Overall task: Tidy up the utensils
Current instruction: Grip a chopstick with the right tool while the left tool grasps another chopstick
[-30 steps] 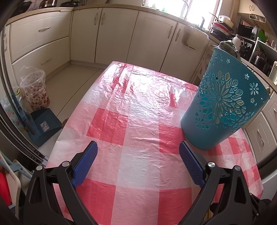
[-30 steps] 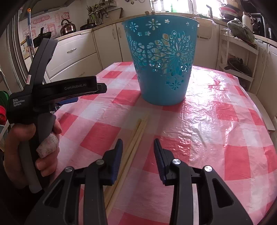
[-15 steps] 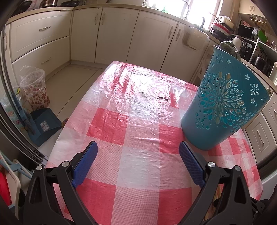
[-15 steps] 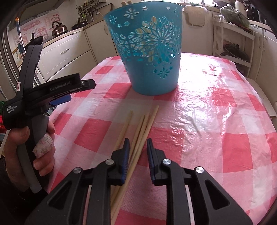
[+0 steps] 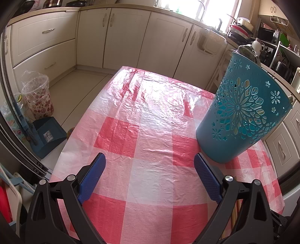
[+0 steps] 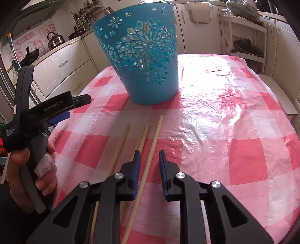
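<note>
Several wooden chopsticks (image 6: 142,137) lie side by side on the red and white checked tablecloth (image 6: 225,116), pointing toward a teal cut-out basket (image 6: 144,56). My right gripper (image 6: 149,156) is open, low over them, with the rightmost chopstick (image 6: 154,137) running between its blue pads. My left gripper (image 5: 150,161) is open wide and empty above bare cloth; it also shows in the right wrist view (image 6: 61,105), held by a hand at the left. The basket (image 5: 241,114) stands just right of it. Chopstick tops stick out of the basket's rim (image 6: 107,12).
Cream kitchen cabinets (image 5: 131,37) surround the table. A lined waste bin (image 5: 37,97) and a blue dustpan (image 5: 46,137) sit on the floor to the left. A white rack with pans (image 6: 245,45) stands behind the table's far right.
My right gripper has moved right and forward over the chopsticks, and its jaws have opened a little wider around the rightmost one. The left gripper has stayed still.
</note>
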The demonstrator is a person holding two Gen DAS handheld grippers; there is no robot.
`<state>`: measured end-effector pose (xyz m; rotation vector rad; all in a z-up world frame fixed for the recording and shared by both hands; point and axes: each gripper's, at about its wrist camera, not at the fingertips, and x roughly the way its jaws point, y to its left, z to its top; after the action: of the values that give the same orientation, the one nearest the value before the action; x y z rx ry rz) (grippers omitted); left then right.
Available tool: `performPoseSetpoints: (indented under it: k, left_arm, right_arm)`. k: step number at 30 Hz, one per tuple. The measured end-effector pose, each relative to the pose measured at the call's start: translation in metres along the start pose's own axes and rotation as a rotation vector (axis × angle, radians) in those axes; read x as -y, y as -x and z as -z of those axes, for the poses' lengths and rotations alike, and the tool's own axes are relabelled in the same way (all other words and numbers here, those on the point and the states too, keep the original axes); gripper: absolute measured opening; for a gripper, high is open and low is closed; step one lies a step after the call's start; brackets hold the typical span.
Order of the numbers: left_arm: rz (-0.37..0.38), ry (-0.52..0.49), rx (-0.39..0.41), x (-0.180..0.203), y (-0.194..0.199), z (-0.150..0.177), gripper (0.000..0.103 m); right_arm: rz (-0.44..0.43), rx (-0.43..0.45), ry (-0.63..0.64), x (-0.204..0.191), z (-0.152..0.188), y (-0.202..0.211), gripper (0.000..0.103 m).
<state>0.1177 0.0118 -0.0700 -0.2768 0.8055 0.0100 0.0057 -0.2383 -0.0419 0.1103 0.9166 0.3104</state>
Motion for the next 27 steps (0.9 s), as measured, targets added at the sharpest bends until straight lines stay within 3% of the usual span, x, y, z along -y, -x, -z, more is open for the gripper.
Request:
performPoseSetpoints:
  k: [3,8,12,15,19,27]
  left_arm:
    - [0.000,-0.001,0.000,0.000,0.000,0.000,0.091]
    - [-0.002,-0.029,-0.017,0.005,-0.003,0.000,0.091]
    - [0.011,-0.130,-0.061,0.026,0.006,0.011,0.091]
    - [0.073,-0.214,-0.100,0.050,0.020,0.030,0.091]
    - [0.059,-0.334,-0.129,0.082,0.029,0.047,0.091]
    - [0.013,-0.345,-0.199,0.090,0.021,0.058,0.088]
  right_arm:
    - [0.026,0.000,0.034,-0.006,0.000,0.000,0.020]
    - [0.066,-0.019,0.071,-0.006,-0.003,-0.002,0.007]
    - [0.092,-0.049,0.076,-0.002,-0.002,0.004,0.007]
    - [0.078,-0.065,0.048,0.004,-0.006,0.001,0.007]
    - [0.095,-0.076,0.076,0.004,-0.018,-0.010,0.007]
    - [0.052,-0.068,0.036,0.018,-0.017,-0.006,0.007]
